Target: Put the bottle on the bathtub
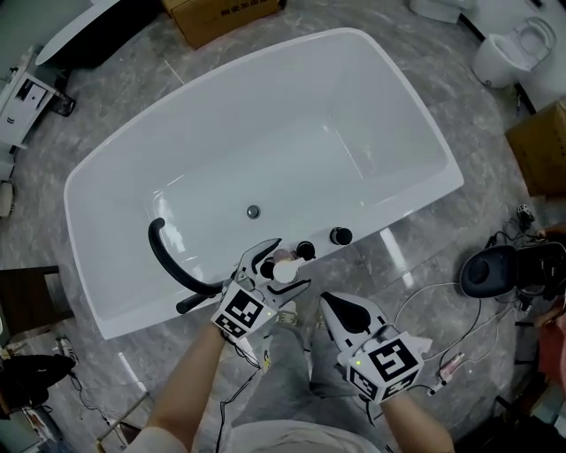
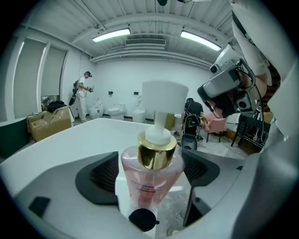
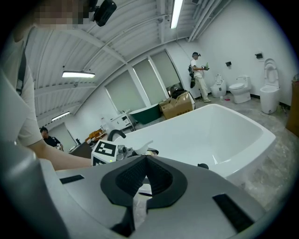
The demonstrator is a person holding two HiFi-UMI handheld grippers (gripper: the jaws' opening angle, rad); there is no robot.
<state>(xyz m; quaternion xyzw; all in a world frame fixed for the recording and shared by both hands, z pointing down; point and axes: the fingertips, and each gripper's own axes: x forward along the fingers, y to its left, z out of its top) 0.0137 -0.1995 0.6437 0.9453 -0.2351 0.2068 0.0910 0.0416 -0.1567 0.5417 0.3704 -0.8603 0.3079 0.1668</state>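
A pink pump bottle (image 2: 149,182) with a gold collar and white pump head stands upright between my left gripper's (image 2: 150,172) dark pads, which sit against its sides. In the head view the bottle (image 1: 285,269) is over the near rim of the white bathtub (image 1: 416,199), with the left gripper (image 1: 281,264) around it, beside two black knobs (image 1: 305,250). My right gripper (image 1: 329,303) hangs just short of the rim, to the right of the left one, its jaws shut and empty. The right gripper view shows those pads (image 3: 147,172) pressed together.
A black curved faucet spout (image 1: 164,257) rises from the near rim left of the bottle. The drain (image 1: 253,211) lies in the tub floor. Cardboard boxes (image 1: 221,13), a toilet (image 1: 513,49) and a black device with cables (image 1: 486,270) stand on the grey floor around the tub.
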